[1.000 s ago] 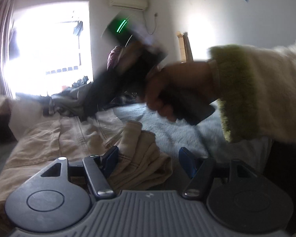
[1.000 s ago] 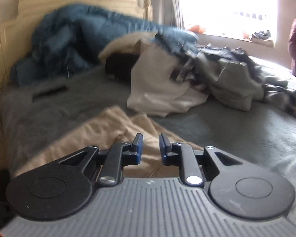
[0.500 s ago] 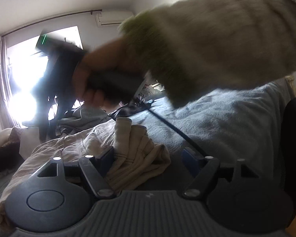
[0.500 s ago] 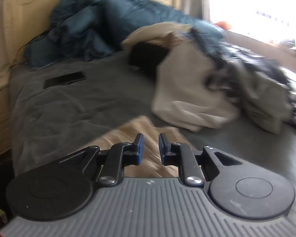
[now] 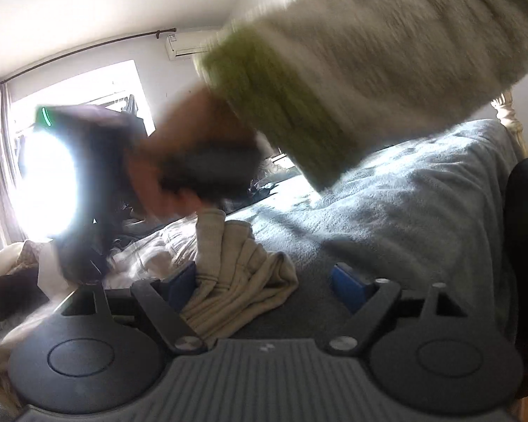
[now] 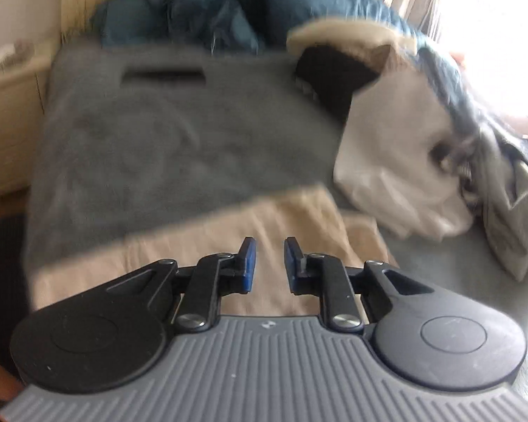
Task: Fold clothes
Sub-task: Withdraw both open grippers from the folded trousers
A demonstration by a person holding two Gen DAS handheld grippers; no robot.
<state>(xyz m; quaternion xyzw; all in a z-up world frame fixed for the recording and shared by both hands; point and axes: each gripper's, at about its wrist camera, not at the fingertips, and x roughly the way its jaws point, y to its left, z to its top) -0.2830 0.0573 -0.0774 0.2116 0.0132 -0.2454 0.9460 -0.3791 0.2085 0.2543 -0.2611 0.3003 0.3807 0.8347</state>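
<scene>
In the left view, the left gripper (image 5: 264, 281) is opening wide. A bunched end of the tan pants (image 5: 236, 274) lies between its fingers, touching the left finger only. The pants rest on the gray blanket (image 5: 404, 218). A hand (image 5: 179, 161) in a fuzzy sleeve (image 5: 352, 70) crosses above.

In the right view, the right gripper (image 6: 266, 263) has its fingers close together, with a small gap and nothing in it. It hangs over the flat part of the pants (image 6: 264, 218).

The pants look soft, floppy and light. A good place to grab is a thick edge or corner.
</scene>
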